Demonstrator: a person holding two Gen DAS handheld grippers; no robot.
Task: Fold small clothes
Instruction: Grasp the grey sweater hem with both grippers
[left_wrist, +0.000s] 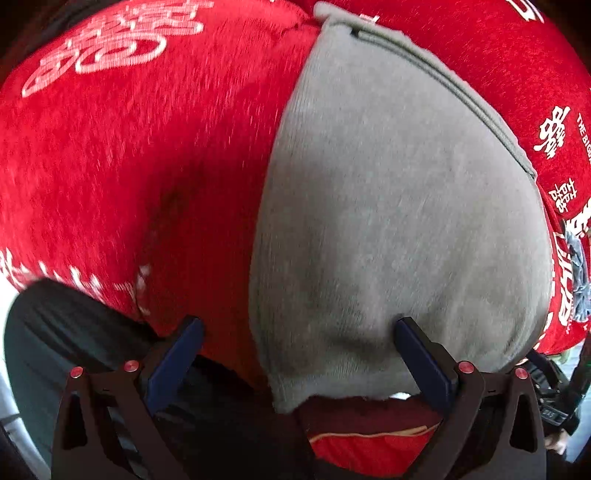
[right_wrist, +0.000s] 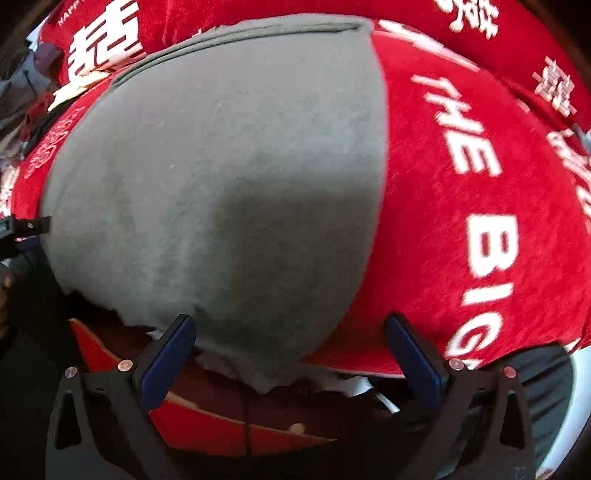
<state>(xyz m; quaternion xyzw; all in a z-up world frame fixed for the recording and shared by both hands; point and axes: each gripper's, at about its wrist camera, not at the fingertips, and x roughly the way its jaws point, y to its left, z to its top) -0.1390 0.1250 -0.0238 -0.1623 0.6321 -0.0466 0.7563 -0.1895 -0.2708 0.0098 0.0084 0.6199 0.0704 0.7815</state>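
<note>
Grey garment (left_wrist: 388, 206) lies flat on a red cloth (left_wrist: 129, 166) with white lettering, near edge hanging a bit over the front rim of the surface; the far hem shows a doubled seam, so it looks already folded at least once. Left gripper (left_wrist: 299, 332) is wide open, one finger over the garment's near left corner and the other over red cloth, nothing held. Right gripper (right_wrist: 291, 328) is also wide open, straddling the near right corner, nothing pinched. Both views are motion-blurred. Likely step: grab the two near corners for the next fold. Risks: fingers closing could catch the fuzzy red cloth along with the garment and drag it; a shallow pinch at the ragged near edge may take only the top layer, so the fold opens up. Dark fabric (left_wrist: 55, 332) sits below the left gripper, maybe a person's clothing, cannot tell. Nothing blocks the garment on top.
</note>
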